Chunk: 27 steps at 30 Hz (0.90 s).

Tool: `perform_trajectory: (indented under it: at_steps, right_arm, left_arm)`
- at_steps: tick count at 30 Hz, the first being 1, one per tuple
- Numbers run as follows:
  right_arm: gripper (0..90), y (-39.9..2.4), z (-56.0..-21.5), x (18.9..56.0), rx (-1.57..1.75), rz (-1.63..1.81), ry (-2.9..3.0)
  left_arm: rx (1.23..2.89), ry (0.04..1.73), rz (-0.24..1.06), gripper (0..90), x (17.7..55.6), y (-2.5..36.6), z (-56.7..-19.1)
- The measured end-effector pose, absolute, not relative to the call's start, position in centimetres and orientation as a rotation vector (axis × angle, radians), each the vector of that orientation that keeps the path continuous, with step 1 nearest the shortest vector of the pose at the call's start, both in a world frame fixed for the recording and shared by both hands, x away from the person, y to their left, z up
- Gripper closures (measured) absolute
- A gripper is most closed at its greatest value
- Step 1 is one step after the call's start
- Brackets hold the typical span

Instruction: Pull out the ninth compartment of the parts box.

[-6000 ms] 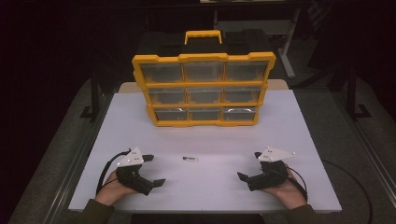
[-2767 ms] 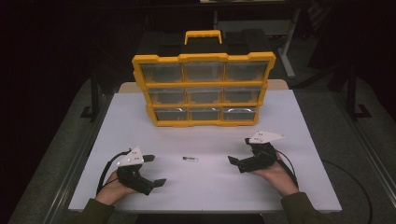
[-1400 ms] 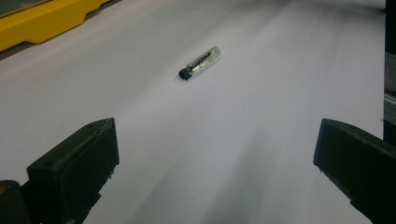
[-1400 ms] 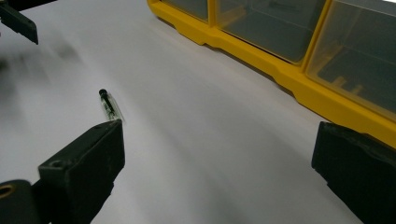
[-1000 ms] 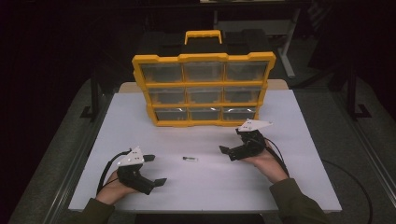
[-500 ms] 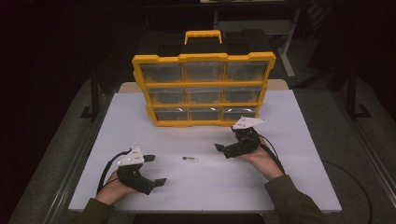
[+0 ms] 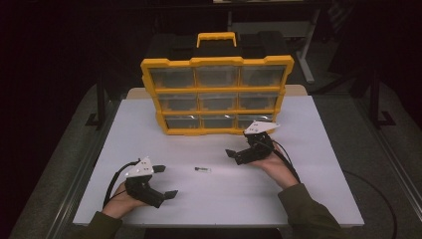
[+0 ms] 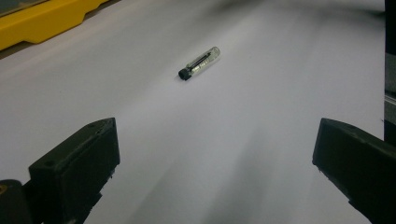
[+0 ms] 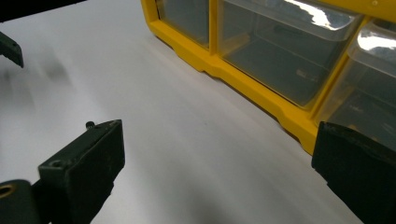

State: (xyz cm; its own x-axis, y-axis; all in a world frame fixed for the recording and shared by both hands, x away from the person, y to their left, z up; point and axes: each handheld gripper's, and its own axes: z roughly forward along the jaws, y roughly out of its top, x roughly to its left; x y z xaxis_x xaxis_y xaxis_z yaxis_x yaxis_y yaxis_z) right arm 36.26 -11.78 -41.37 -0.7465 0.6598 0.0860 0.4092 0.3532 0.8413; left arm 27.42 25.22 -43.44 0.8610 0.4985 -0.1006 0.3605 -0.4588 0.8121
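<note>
Black jaws stand wide apart on both the left gripper and the right gripper, neither holding anything. Between them a small clear vial lies alone on the white table, near the yellow drawer organizer.

Yellow organizer w/ clear drawers, 3 rows of 3, stands upright at far side of white table; yellow handle on top. Small clear vial w/ black cap lies well in front of organizer, on its side.
</note>
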Motion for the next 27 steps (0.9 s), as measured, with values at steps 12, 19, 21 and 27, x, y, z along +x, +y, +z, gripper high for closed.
perform_trajectory:
  at_steps: [12,19,21,27]
  right_arm:
    - [1.9,-11.88,-41.55,36.62,0.952,1.345,2.342]
    - [1.9,-11.96,-41.66,36.75,0.950,1.336,2.355]
    - [1.9,-11.95,-41.72,36.77,0.948,1.336,2.356]
    - [1.9,-11.54,-42.16,36.86,0.888,1.295,2.357]
  left_arm:
    - [2.108,0.604,0.189,0.4,27.55,25.11,-43.62]
    - [2.085,0.615,0.182,0.4,27.46,24.93,-43.68]
    - [2.082,0.615,0.180,0.4,27.47,24.95,-43.66]
    - [2.081,0.621,0.170,0.4,27.50,25.03,-43.63]
